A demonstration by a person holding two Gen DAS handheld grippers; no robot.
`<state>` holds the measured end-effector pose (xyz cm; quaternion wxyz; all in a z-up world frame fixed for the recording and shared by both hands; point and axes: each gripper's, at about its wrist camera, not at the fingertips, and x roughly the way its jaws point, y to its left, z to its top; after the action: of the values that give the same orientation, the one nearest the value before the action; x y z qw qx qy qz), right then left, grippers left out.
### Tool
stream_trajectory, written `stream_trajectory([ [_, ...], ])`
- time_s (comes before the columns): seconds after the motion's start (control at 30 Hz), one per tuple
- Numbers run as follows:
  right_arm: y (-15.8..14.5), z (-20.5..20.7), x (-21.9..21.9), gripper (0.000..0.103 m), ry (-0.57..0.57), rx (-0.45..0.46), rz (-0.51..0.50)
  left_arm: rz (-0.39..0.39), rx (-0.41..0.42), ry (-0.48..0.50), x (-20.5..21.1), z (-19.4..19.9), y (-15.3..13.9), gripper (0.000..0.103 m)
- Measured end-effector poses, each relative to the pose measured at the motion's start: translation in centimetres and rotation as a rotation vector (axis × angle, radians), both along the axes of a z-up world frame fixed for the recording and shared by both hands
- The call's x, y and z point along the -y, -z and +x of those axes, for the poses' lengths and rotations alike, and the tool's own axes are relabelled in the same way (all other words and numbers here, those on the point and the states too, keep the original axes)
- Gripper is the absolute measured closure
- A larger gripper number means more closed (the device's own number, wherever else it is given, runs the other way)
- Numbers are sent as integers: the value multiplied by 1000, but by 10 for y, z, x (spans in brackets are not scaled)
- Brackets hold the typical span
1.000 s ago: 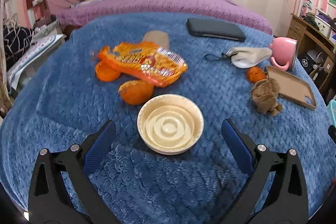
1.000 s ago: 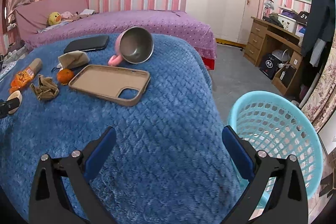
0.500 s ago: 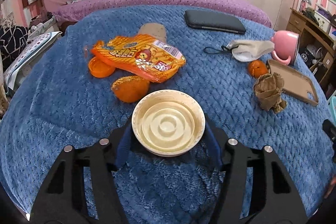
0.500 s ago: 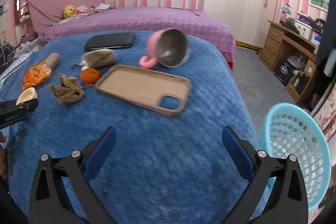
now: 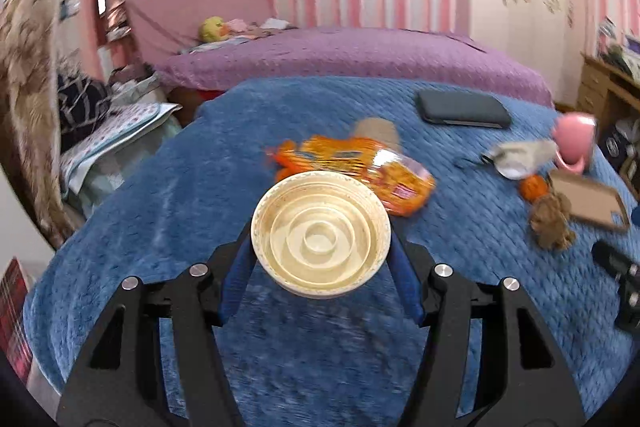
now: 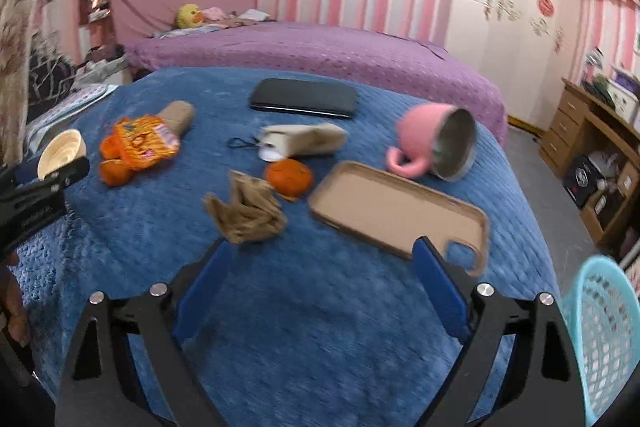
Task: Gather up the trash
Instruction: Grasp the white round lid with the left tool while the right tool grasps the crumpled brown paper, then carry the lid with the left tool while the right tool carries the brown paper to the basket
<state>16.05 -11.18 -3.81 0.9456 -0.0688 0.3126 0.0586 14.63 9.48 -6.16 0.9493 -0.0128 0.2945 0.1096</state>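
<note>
1. Cream-coloured ribbed bowl [image 5: 320,235] is pinched between the left gripper [image 5: 320,267] pads, held up over the blue blanket [image 5: 160,207].
2. Orange snack bag [image 5: 360,167] lies just behind it.
3. Right gripper [image 6: 320,267] is wide but closing, nothing between its jaws; crumpled brown paper [image 6: 244,211] sits just ahead.
4. Tan phone case [image 6: 392,211] and teal basket [image 6: 600,327] off to its right.

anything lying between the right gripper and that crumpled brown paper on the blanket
Nothing visible. The crumpled brown paper lies just ahead of the right gripper, near its left finger, with only bare blue blanket between. The gripper's jaws are closing, nothing between them yet.
</note>
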Motion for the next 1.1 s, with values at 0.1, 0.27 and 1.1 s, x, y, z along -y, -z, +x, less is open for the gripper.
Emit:
stream_trajectory([
  [0.1,2,10,-18,14,-37,-12,-15,-16,-11,-33,-8,6,2,43],
  [0.27,10,30,-34,27,-83,-57,-21,-12,-15,-40,-10,9,3,43],
  [1.1,15,-1,37,61,-34,-95,12,60,53,13,32,-15,-4,43],
])
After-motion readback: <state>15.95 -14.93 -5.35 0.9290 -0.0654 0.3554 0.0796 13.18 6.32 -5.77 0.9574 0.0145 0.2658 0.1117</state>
